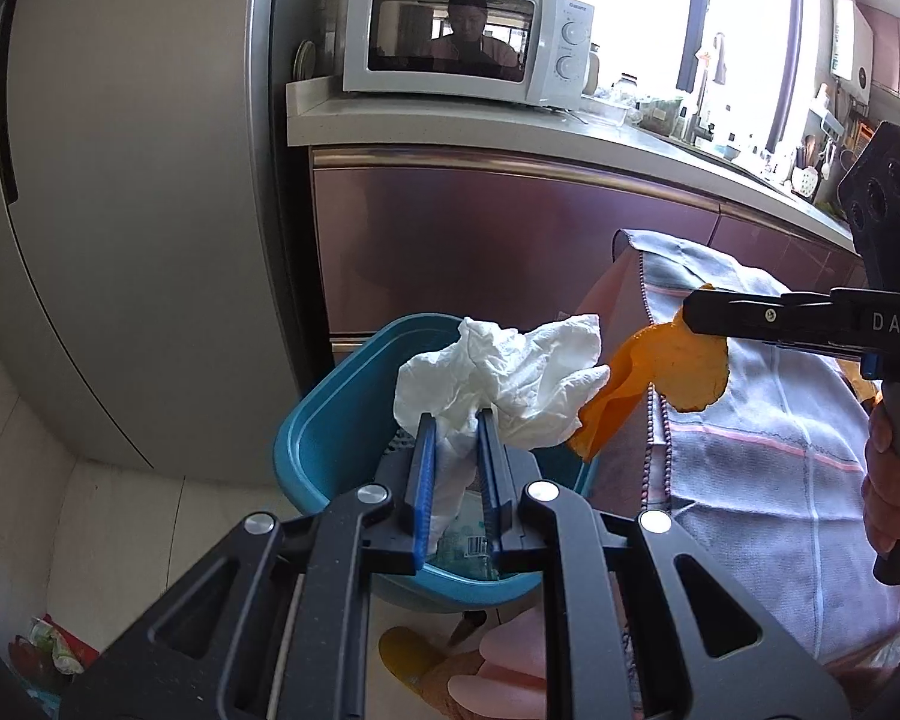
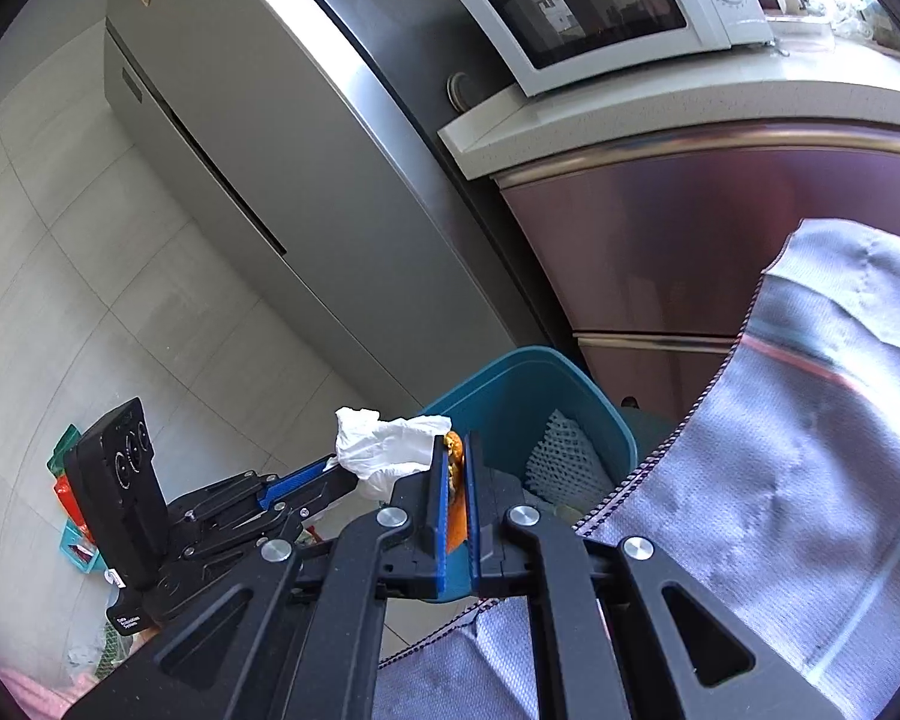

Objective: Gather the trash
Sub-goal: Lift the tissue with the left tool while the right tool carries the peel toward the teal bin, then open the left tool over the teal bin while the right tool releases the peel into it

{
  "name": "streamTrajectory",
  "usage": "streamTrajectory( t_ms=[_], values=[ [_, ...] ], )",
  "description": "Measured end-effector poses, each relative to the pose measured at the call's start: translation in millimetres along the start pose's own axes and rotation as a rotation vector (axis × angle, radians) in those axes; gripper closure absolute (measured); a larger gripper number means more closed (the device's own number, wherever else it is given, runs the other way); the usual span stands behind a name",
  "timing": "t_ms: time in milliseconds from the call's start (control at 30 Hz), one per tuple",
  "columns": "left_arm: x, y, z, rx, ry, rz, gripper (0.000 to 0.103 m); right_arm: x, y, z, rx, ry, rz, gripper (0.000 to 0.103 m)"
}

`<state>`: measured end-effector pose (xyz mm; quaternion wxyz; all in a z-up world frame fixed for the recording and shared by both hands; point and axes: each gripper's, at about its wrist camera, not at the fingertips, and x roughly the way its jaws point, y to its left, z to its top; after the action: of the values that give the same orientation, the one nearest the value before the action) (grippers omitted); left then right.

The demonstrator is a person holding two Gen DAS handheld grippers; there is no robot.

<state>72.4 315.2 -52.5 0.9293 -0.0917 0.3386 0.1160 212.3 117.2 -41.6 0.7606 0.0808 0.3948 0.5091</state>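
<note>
My left gripper (image 1: 456,420) is shut on a crumpled white paper tissue (image 1: 504,378), which hangs over the teal waste bin (image 1: 324,438). From the right comes my right gripper (image 1: 690,312), shut on a strip of orange peel (image 1: 672,372) that dangles beside the tissue, near the bin's right rim. In the right wrist view the right gripper (image 2: 455,444) pinches the orange peel (image 2: 455,510) edge-on, with the bin (image 2: 510,384) just beyond and the tissue (image 2: 390,444) in the left gripper (image 2: 330,471) at its left. White foam netting (image 2: 561,459) lies inside the bin.
A grey-blue cloth (image 1: 768,438) drapes over something at the right, close to the bin. A silver fridge (image 1: 132,210) stands at the left, and a counter with a white microwave (image 1: 468,42) rises behind. Coloured wrappers (image 2: 69,504) lie on the tiled floor.
</note>
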Motion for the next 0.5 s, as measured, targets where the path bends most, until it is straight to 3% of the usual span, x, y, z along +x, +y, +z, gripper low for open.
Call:
streamTrajectory(
  t_ms=[500],
  values=[
    [45,9,-6,-0.016,0.071,0.027,0.087,51,-16,0,0.044,0.1,-0.025,0.099]
  ],
)
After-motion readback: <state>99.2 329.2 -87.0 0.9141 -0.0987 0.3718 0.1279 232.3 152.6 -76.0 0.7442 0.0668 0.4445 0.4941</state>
